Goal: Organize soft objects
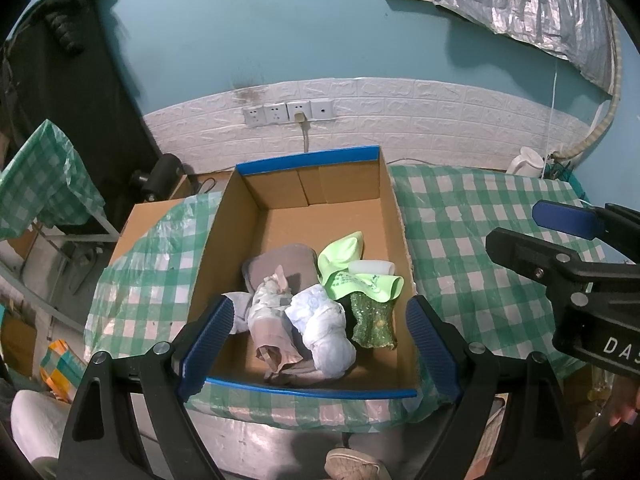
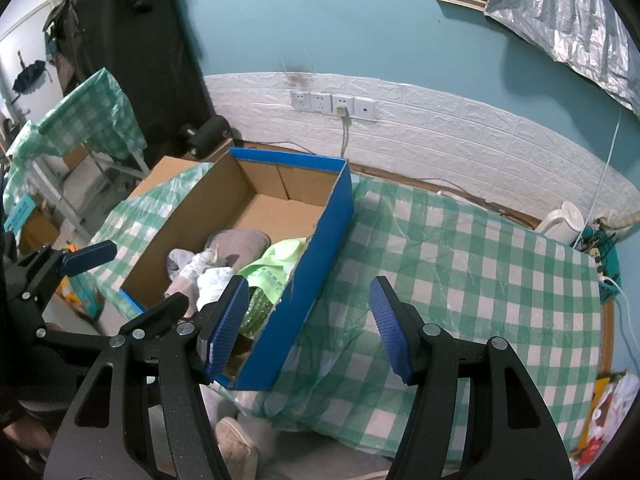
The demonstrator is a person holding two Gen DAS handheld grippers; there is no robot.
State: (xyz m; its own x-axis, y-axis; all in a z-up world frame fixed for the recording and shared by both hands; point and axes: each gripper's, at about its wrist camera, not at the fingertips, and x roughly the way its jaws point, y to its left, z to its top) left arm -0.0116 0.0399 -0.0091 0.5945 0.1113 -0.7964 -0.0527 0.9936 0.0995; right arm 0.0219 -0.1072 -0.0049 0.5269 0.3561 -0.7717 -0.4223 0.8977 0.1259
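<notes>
A blue-rimmed cardboard box (image 1: pixel 280 200) (image 2: pixel 316 240) stands on the green checked table. In its near half lie a grey slipper (image 1: pixel 288 264), a pale patterned cloth bundle (image 1: pixel 268 312), a white diaper-like bundle (image 1: pixel 324 328), a lime green cloth (image 1: pixel 344 260) and a green glittery piece (image 1: pixel 372 320). My left gripper (image 1: pixel 320 344) is open and empty, above the box's near edge. My right gripper (image 2: pixel 310 324) is open and empty, astride the box's right wall near its front corner. It also shows in the left wrist view (image 1: pixel 560 232).
The checked tablecloth (image 2: pixel 460 264) spreads right of the box. A white kettle (image 2: pixel 564 220) and cables sit at the far right corner. Wall sockets (image 1: pixel 288 112) are behind the box. A second checked table (image 1: pixel 44 176) and dark clothing stand at left.
</notes>
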